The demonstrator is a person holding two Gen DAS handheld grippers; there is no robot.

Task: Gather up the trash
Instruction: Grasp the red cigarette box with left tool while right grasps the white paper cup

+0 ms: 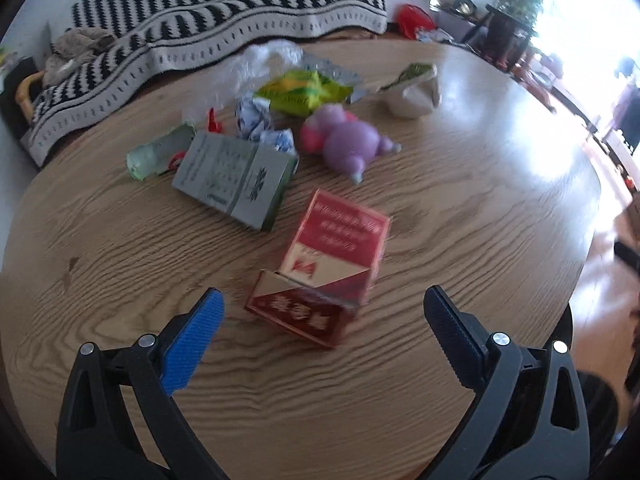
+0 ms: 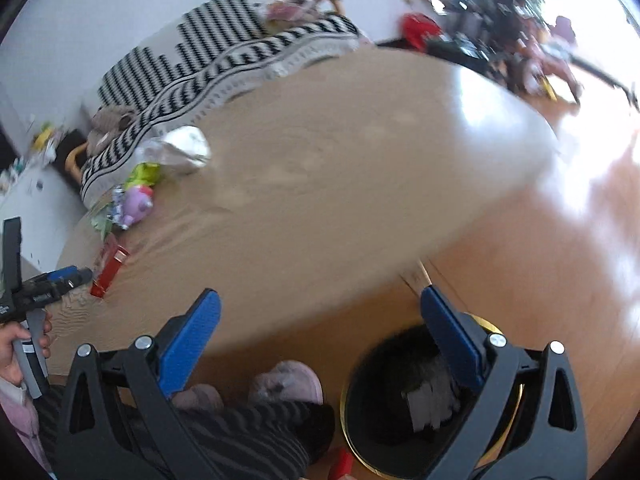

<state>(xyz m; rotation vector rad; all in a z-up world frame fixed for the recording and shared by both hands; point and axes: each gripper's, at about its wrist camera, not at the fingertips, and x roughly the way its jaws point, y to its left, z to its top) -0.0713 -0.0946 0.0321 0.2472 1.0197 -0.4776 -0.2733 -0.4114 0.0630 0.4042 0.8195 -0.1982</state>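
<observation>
White scraps already lie in the black bin [image 2: 404, 396] on the floor under the right gripper [image 2: 320, 312], jaws wide and empty. Plenty remains: the left gripper [image 1: 324, 312], spread wide with nothing held, hangs over a red cigarette pack [image 1: 324, 268] (lid flipped open), with a grey carton [image 1: 236, 178], snack bag [image 1: 304, 92] and crumpled paper [image 1: 260, 124] beyond. The wood-grain table [image 1: 460, 184] fronts a striped sofa [image 1: 224, 8]; sunlight glares across the floor.

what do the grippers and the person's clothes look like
Both the left gripper and the right gripper have black angular frames with silver rivets and ribbed blue pads. The person wears a pink sleeve, dark striped trousers and pink slippers.
</observation>
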